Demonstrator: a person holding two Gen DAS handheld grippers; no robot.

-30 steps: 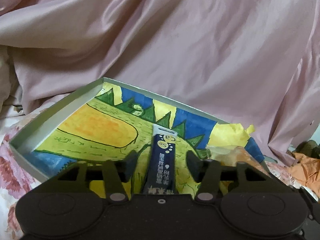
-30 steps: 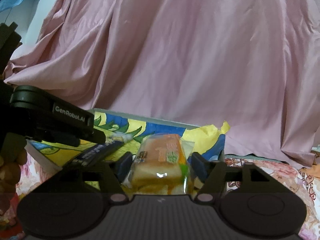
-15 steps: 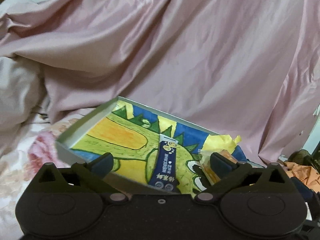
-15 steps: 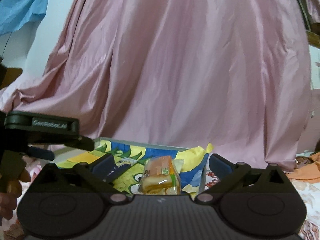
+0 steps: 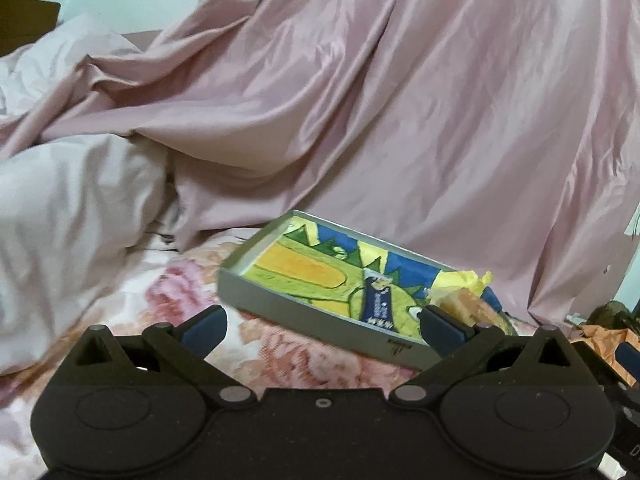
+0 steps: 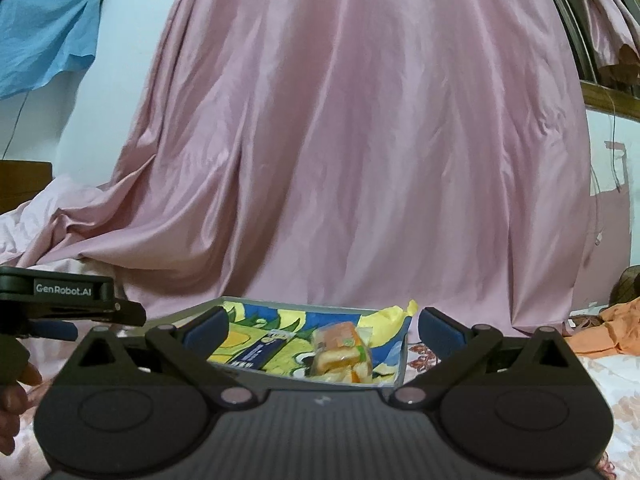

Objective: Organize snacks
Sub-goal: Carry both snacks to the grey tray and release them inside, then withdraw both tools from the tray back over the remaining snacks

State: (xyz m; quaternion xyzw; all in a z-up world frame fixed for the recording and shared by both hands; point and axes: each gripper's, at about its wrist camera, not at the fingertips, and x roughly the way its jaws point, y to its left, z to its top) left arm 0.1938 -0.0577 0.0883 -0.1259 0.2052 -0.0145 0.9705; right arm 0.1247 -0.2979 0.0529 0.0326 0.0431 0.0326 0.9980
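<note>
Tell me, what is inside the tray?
Inside the tray lie a dark blue packet and a wrapped cake. Yellow paper covers its far corner.

Tray [image 5: 280, 308] left half free; pink drape [image 5: 400, 120] behind.

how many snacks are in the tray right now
2. A dark blue packet lies near the middle of the tray; a wrapped orange cake lies beside it at the end. Others may be hidden.

Your left gripper [image 5: 322, 322] and right gripper [image 6: 322, 326] are matte black, with two round discs, silver pivot pins and dark blue finger pads [image 6: 206, 324]. White "GenRobot.AI" lettering marks the left gripper's side, left of the right gripper's pads.
</note>
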